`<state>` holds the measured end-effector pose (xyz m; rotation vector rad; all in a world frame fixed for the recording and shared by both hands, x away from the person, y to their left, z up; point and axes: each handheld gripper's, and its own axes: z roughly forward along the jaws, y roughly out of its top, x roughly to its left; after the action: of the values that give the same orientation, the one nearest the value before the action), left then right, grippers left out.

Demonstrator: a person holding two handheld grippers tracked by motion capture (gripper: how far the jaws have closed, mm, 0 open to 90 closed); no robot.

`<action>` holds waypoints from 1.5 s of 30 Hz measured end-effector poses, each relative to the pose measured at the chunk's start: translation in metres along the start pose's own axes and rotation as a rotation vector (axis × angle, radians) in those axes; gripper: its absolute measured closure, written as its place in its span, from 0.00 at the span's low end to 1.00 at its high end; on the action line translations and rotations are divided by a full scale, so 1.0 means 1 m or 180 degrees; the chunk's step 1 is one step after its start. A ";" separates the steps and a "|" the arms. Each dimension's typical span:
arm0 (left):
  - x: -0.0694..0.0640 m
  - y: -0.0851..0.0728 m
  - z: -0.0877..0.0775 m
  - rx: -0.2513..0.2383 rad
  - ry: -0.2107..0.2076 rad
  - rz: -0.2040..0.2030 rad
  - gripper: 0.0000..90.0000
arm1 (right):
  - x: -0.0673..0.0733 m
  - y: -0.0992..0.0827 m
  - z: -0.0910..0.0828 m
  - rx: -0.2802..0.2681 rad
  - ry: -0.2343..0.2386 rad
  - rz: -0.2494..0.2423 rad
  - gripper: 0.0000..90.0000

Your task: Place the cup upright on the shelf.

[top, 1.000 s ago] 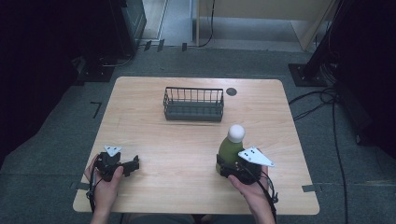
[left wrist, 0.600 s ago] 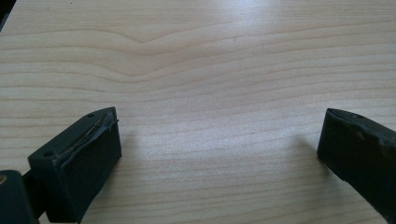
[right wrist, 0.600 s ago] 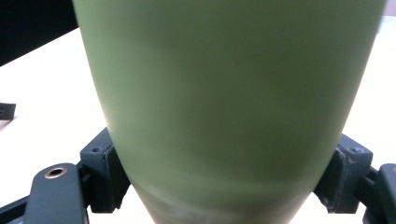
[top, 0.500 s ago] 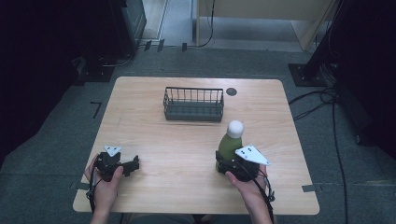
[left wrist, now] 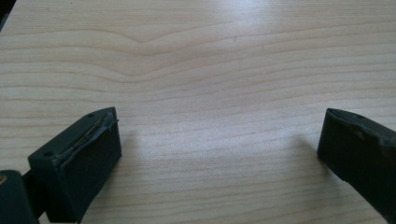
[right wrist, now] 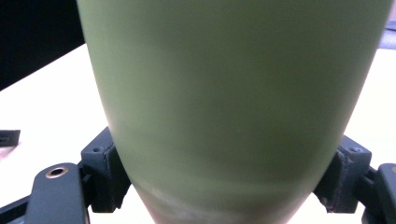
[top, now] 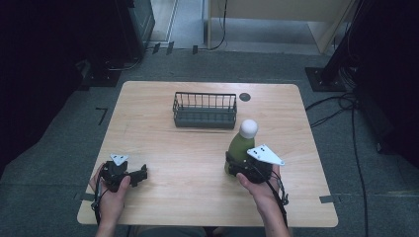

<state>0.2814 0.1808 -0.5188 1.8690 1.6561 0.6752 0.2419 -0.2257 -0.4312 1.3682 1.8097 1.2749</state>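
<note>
A green bottle (top: 239,145) with a round white cap stands at the right of the wooden table (top: 188,153). My right gripper (top: 234,166) is shut on its lower body. In the right gripper view the bottle (right wrist: 233,93) sits squarely between the two black pads (right wrist: 105,172), which press on both its sides. My left gripper (top: 142,174) rests near the table's front left corner. In the left gripper view it (left wrist: 219,154) stands open, and between its fingers there is just bare wood.
A dark wire basket (top: 204,118), with nothing visible inside, stands at the middle back of the table. A small black round grommet (top: 245,97) lies behind it to the right. Cables and dark equipment stand on the floor around the table.
The bottle and my right gripper have shifted slightly up the picture, toward the basket. The left gripper has stayed put.
</note>
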 end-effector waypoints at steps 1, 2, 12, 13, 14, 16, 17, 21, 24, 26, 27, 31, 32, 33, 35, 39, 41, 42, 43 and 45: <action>0.000 0.000 0.000 -0.0001 0.0000 0.0001 0.00 | 0.000 0.005 0.001 -0.0012 0.0003 -0.0008 0.22; 0.000 0.000 0.000 -0.0001 0.0000 0.0000 0.00 | 0.000 0.007 0.002 -0.0013 0.0005 -0.0007 0.22; 0.000 0.000 0.000 -0.0007 0.0000 -0.0006 0.00 | 0.001 0.030 0.013 -0.0048 0.0057 -0.0028 0.22; 0.000 0.000 0.000 -0.0006 0.0000 -0.0006 0.00 | 0.002 0.033 0.014 -0.0044 0.0059 -0.0020 0.22; 0.000 0.000 0.000 -0.0012 -0.0001 -0.0013 0.00 | 0.001 0.036 0.016 -0.0040 0.0073 -0.0014 0.22; 0.000 0.000 0.000 -0.0007 -0.0002 -0.0012 0.00 | 0.002 0.042 0.019 -0.0024 0.0101 0.0007 0.22; 0.000 0.000 0.000 -0.0009 -0.0002 -0.0013 0.00 | 0.002 0.046 0.020 -0.0017 0.0096 -0.0001 0.22; 0.000 0.000 0.000 0.0001 -0.0001 -0.0004 0.00 | 0.004 0.059 0.027 -0.0012 0.0078 -0.0026 0.22; 0.000 0.000 0.000 0.0000 -0.0002 -0.0005 0.00 | 0.004 0.065 0.030 -0.0026 0.0088 -0.0030 0.22; 0.000 0.000 0.000 0.0000 -0.0003 -0.0005 0.00 | 0.005 0.070 0.034 -0.0031 0.0076 -0.0057 0.22; 0.000 0.000 0.000 -0.0004 -0.0003 0.0000 0.00 | 0.005 0.075 0.038 -0.0041 0.0059 -0.0063 0.22; 0.000 0.000 0.000 -0.0002 -0.0002 -0.0006 0.00 | 0.005 0.084 0.045 -0.0039 0.0032 -0.0049 0.22; 0.000 0.000 0.000 -0.0002 -0.0002 -0.0006 0.00 | 0.005 0.084 0.045 -0.0039 0.0032 -0.0049 0.22; 0.000 0.000 0.000 0.0004 -0.0002 0.0000 0.00 | 0.006 0.086 0.047 -0.0038 0.0031 -0.0051 0.22; 0.000 0.000 0.000 -0.0001 0.0000 0.0001 0.00 | 0.007 0.094 0.050 -0.0052 0.0024 -0.0076 0.22; 0.000 0.000 0.000 -0.0001 -0.0001 0.0002 0.00 | 0.009 0.101 0.054 -0.0055 0.0010 -0.0063 0.22; 0.000 0.000 0.000 -0.0001 -0.0001 -0.0001 0.00 | 0.008 0.106 0.057 -0.0051 0.0015 -0.0063 0.22; 0.000 0.000 0.000 0.0000 -0.0001 -0.0001 0.00 | 0.008 0.108 0.057 -0.0048 0.0006 -0.0063 0.22; 0.000 0.000 0.000 0.0003 -0.0002 -0.0001 0.00 | 0.008 0.112 0.060 -0.0048 -0.0009 -0.0080 0.22; 0.000 0.000 0.000 0.0000 -0.0002 0.0000 0.00 | 0.008 0.114 0.061 -0.0050 -0.0022 -0.0081 0.22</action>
<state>0.2815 0.1808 -0.5187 1.8689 1.6559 0.6744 0.3390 -0.1910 -0.3525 1.3353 1.8031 1.2671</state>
